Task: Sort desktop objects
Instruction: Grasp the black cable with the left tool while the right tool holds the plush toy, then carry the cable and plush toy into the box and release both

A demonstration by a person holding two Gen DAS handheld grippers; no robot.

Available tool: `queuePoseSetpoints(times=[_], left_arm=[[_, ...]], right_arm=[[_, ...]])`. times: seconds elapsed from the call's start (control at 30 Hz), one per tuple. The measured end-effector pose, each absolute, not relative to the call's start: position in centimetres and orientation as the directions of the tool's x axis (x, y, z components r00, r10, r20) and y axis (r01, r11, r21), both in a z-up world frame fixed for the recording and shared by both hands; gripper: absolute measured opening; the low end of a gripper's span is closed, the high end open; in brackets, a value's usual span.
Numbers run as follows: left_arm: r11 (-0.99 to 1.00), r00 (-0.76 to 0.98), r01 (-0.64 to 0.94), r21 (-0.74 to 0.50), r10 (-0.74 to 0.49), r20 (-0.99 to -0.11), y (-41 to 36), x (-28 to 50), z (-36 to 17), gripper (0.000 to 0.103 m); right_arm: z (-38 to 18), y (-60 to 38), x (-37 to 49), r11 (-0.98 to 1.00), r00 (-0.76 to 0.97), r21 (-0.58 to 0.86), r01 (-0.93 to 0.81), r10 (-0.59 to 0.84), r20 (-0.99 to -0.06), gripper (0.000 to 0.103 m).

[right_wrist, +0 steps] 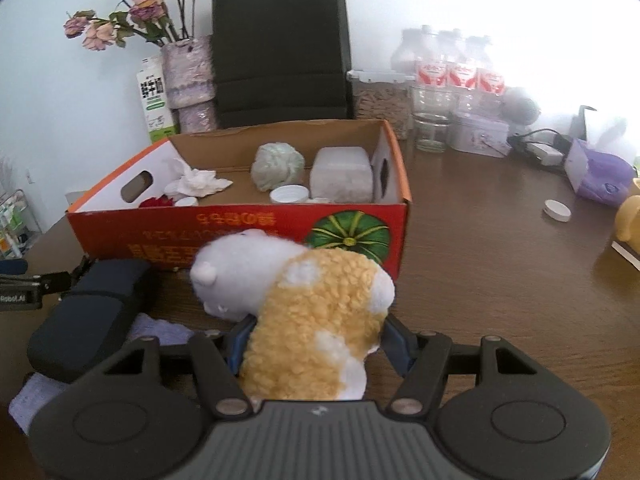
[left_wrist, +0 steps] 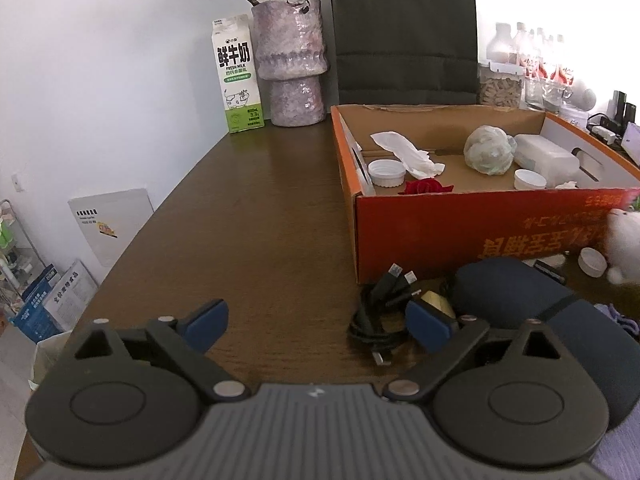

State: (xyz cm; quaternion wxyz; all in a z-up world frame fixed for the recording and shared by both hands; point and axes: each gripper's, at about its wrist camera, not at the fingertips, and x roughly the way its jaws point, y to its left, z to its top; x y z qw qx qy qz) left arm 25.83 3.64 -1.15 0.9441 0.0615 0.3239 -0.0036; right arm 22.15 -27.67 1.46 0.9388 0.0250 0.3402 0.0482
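Note:
My right gripper (right_wrist: 316, 340) is shut on a white and yellow plush toy (right_wrist: 312, 304), held just in front of the orange cardboard box (right_wrist: 240, 232). The box holds crumpled tissue (right_wrist: 198, 182), a greenish wad (right_wrist: 278, 166), a translucent container (right_wrist: 340, 174), white lids and a red flower (right_wrist: 156, 202). My left gripper (left_wrist: 316, 326) is open and empty above the brown table, left of a black cable bundle (left_wrist: 378, 308) and a dark blue case (left_wrist: 516, 296). The box also shows in the left wrist view (left_wrist: 460, 236), with the plush (left_wrist: 624, 240) at its right.
A milk carton (left_wrist: 238, 80), a flower vase (left_wrist: 292, 64) and a black paper bag (left_wrist: 404, 32) stand behind the box. Bottles, jars and a tin (right_wrist: 480, 132) line the back right. A white lid (right_wrist: 557, 210), a purple tissue pack (right_wrist: 600, 178) and a lilac cloth (right_wrist: 160, 330) lie on the table.

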Motion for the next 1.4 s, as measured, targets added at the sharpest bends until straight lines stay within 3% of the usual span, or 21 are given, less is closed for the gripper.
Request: queuePoseSetpoints(times=[0.07, 0.13, 0.27, 0.37, 0.9, 1.0, 1.4], left_arm=[[0.992, 0.783, 0.049, 0.115, 0.033, -0.621, 3.5, 26.3, -1.4, 0.092], [0.993, 0.777, 0.054, 0.109, 0.027, -0.629, 3.5, 26.6, -1.7, 0.081], [0.995, 0.774, 0.061, 0.081, 0.004, -0.633, 3.7, 26.8, -1.9, 0.077], [0.997, 0.765, 0.075, 0.035, -0.035, -0.643, 4.2, 26.8, -1.9, 0.069], [0.993, 0.745, 0.089, 0.074, -0.018, -0.666, 3.9, 26.6, -1.5, 0.053], [0.993, 0.730, 0.116, -0.018, -0.097, -0.676, 4.4, 26.7, -1.5, 0.023], [0.996, 0.764, 0.078, -0.033, -0.081, -0.640, 4.3, 24.5, -0.7, 0.018]], right_arm=[[1.3, -28.0, 22.1, 0.995, 0.764, 0.078, -0.065, 0.100, -0.637, 0.064], [1.1, -28.3, 22.1, 0.995, 0.762, 0.081, -0.058, 0.097, -0.640, 0.064], [0.8, -28.6, 22.0, 0.995, 0.759, 0.086, -0.055, 0.098, -0.644, 0.064], [0.7, -28.6, 22.0, 0.994, 0.757, 0.091, -0.059, 0.104, -0.645, 0.064], [0.6, -28.6, 21.7, 0.993, 0.755, 0.099, -0.070, 0.117, -0.645, 0.064], [0.6, -28.6, 21.6, 0.992, 0.755, 0.105, -0.073, 0.124, -0.644, 0.064], [1.1, -28.7, 21.1, 0.989, 0.762, 0.121, -0.081, 0.140, -0.633, 0.064]])
